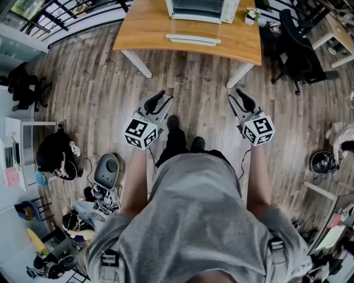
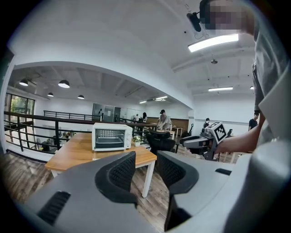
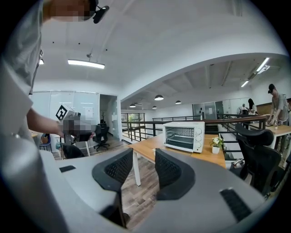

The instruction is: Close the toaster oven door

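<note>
A white toaster oven [image 1: 202, 8] stands at the far side of a wooden table [image 1: 144, 33], its door [image 1: 192, 39] folded down flat toward me. It also shows small in the left gripper view, toaster oven [image 2: 111, 136], and in the right gripper view, toaster oven [image 3: 184, 135]. My left gripper [image 1: 163, 99] and right gripper [image 1: 237, 95] hang over the plank floor, well short of the table. Both stand open with nothing between the jaws, as their own views show: left gripper [image 2: 145, 159], right gripper [image 3: 144, 157].
A small potted plant [image 1: 251, 15] sits on the table right of the oven. A black office chair [image 1: 296, 47] stands beside the table's right end. Bags and gear [image 1: 61, 157] clutter the floor at my left. A railing [image 2: 45, 120] runs behind the table; people stand far off.
</note>
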Action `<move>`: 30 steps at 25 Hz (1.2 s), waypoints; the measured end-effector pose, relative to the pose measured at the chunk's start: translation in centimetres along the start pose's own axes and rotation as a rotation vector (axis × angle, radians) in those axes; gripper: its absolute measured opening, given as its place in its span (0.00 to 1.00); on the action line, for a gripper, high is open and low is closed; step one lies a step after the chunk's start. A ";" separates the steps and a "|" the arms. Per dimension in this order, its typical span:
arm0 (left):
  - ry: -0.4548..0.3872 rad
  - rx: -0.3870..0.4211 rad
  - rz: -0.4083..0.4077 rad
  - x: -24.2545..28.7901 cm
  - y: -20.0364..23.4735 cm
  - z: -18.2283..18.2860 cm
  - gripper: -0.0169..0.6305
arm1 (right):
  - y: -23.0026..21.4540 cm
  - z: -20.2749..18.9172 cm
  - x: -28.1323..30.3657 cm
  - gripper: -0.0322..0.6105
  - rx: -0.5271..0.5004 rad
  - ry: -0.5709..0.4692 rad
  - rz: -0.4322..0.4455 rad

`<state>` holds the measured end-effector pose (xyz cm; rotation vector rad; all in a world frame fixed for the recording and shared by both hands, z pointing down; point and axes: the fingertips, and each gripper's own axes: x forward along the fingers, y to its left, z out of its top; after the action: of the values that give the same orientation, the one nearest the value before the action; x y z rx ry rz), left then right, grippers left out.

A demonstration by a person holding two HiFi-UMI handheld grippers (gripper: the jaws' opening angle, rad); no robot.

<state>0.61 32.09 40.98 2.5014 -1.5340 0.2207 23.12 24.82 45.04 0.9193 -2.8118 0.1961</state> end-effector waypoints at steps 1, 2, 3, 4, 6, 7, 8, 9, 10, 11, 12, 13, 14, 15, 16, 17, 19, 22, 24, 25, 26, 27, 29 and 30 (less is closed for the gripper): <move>0.000 -0.001 -0.001 0.0 0.0 0.0 0.28 | 0.1 -0.1 0.1 0.31 0.000 0.000 0.003; 0.000 -0.002 -0.002 -0.1 -0.1 -0.1 0.30 | 0.2 -0.1 0.1 0.33 0.001 0.001 0.007; -0.001 -0.002 -0.005 -0.1 -0.1 -0.1 0.31 | 0.3 -0.2 0.1 0.35 0.003 0.001 0.010; -0.001 -0.002 -0.008 -0.1 -0.1 -0.1 0.32 | 0.4 -0.2 0.2 0.37 0.004 0.000 0.014; 0.000 -0.001 -0.013 0.0 -0.1 -0.1 0.36 | 0.5 -0.3 0.3 0.41 0.005 -0.005 0.018; 0.002 0.000 -0.014 0.0 -0.1 -0.2 0.38 | 0.6 -0.4 0.3 0.44 0.006 -0.007 0.019; 0.003 0.001 -0.013 0.0 -0.1 -0.3 0.39 | 0.6 -0.5 0.4 0.46 0.005 -0.008 0.019; 0.004 0.001 -0.013 0.0 -0.1 -0.4 0.41 | 0.7 -0.6 0.5 0.48 0.004 -0.009 0.020; 0.005 0.002 -0.012 0.0 0.0 -0.5 0.42 | 0.7 -0.7 0.5 0.49 0.004 -0.009 0.020; 0.006 0.002 -0.014 0.0 0.0 -0.5 0.42 | 0.7 -0.7 0.6 0.50 0.004 -0.009 0.019; 0.009 0.001 -0.016 -0.1 0.0 -0.6 0.43 | 0.8 -0.7 0.7 0.51 0.005 -0.007 0.017; 0.011 0.000 -0.019 -0.1 0.1 -0.6 0.43 | 0.8 -0.7 0.7 0.51 0.005 -0.006 0.015; 0.015 -0.002 -0.022 -0.1 0.1 -0.6 0.44 | 0.9 -0.7 0.8 0.52 0.007 -0.005 0.013; 0.018 -0.003 -0.025 -0.2 0.2 -0.7 0.44 | 1.0 -0.6 0.9 0.53 0.008 -0.003 0.012; 0.021 -0.004 -0.026 -0.2 0.3 -0.8 0.44 | 1.0 -0.6 1.0 0.53 0.009 -0.002 0.011; 0.024 -0.006 -0.027 -0.2 0.4 -0.9 0.44 | 1.0 -0.6 1.1 0.53 0.011 0.000 0.012; 0.026 -0.010 -0.029 0.0 0.6 -1.0 0.44 | 1.0 -0.7 1.4 0.53 0.019 0.006 0.015; 0.023 -0.017 -0.038 0.4 1.3 -0.9 0.44 | 0.9 -0.7 2.0 0.53 0.034 0.012 0.022; 0.020 -0.022 -0.043 0.5 2.1 -0.8 0.44 | 1.1 -0.7 2.6 0.53 0.036 0.016 0.019; 0.018 -0.024 -0.044 0.5 2.6 -0.8 0.44 | 1.2 -0.6 3.0 0.53 0.036 0.018 0.017; 0.018 -0.026 -0.046 0.5 3.1 -0.8 0.44 | 1.3 -0.5 3.5 0.53 0.040 0.019 0.015; 0.019 -0.029 -0.048 0.6 3.6 -0.9 0.44 | 1.3 -0.4 3.9 0.53 0.050 0.016 0.016; 0.024 -0.034 -0.053 1.0 4.7 -0.9 0.44 | 1.3 -0.1 4.7 0.53 0.077 0.006 0.018; 0.026 -0.036 -0.057 1.2 5.2 -1.0 0.44 | 1.2 0.1 5.1 0.53 0.089 0.001 0.016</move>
<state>-3.52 28.99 42.66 2.4999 -1.4420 0.2142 18.36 22.89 45.96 0.9150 -2.8306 0.3257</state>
